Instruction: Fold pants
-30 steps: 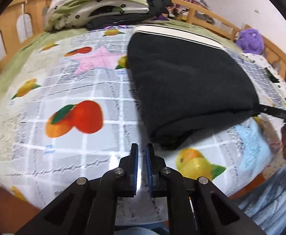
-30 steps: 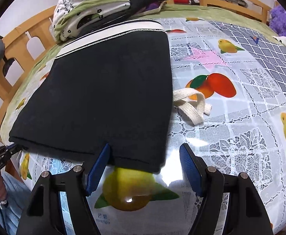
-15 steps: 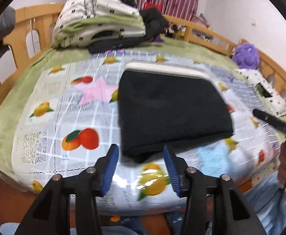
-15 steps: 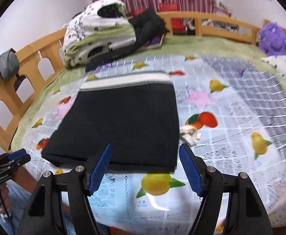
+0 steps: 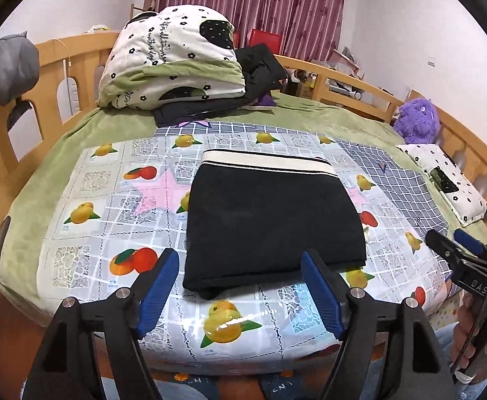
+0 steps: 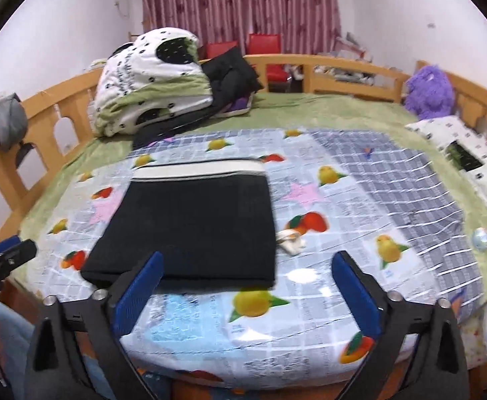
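**Me:** Left wrist view first: my left gripper (image 5: 240,291) hangs above the near edge of the pants (image 5: 270,220) with its jaws spread and nothing between them. They have just been opening. My right gripper (image 6: 243,295) is spread wider, also just opened further, also empty.

**Partner:** And the pants?

**Me:** Folded into a flat black rectangle on the fruit-print cloth (image 5: 86,213), white waistband (image 5: 266,161) at the far edge, fold toward me. A loose white strap (image 6: 290,241) lies just beside their right edge. I'd judge the folding done; at most a tidy-up is left.

**Partner:** What changed?

**Me:** A second ago both tools sat low at the pants' near edge, the left one pinched shut on nothing, the right one straddling the near hem. Now both are raised and back, and the pants look undisturbed.
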Demonstrator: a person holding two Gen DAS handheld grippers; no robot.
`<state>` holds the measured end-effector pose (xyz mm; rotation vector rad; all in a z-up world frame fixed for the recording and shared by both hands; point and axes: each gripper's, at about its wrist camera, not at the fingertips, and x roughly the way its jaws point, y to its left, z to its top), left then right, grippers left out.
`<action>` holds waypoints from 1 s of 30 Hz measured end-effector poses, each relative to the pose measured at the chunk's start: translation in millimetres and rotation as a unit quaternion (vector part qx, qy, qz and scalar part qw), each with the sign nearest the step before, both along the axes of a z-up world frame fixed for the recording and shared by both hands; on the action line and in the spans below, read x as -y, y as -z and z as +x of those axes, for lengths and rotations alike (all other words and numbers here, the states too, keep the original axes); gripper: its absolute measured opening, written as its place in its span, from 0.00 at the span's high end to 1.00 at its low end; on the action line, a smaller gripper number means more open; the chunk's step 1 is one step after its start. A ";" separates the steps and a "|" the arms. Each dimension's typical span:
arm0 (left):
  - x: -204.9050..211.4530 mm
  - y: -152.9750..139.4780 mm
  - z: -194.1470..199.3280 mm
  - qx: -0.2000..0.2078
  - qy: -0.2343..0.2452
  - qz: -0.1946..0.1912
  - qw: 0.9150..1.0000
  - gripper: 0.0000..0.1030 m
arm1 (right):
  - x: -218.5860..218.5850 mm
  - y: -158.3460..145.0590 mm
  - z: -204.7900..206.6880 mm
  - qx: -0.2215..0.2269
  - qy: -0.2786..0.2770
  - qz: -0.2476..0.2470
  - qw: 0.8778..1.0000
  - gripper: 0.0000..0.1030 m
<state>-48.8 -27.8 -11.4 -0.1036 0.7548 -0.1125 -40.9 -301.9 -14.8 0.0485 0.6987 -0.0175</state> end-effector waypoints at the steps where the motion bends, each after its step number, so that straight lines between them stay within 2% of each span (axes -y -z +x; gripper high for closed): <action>1: 0.3 -0.6 0.1 0.000 -0.002 -0.001 1.000 0.28 | 0.4 -2.3 -1.0 0.004 -0.001 -0.002 1.000 0.00; 11: 8.4 -5.2 -2.9 0.000 -0.016 0.004 1.000 0.28 | -8.5 -12.7 -3.5 -0.004 -0.010 -0.008 1.000 0.00; 30: 9.1 -0.9 -8.9 -0.013 -0.022 0.020 0.999 0.28 | -17.7 -6.0 -9.4 -0.027 -0.008 -0.002 1.000 0.00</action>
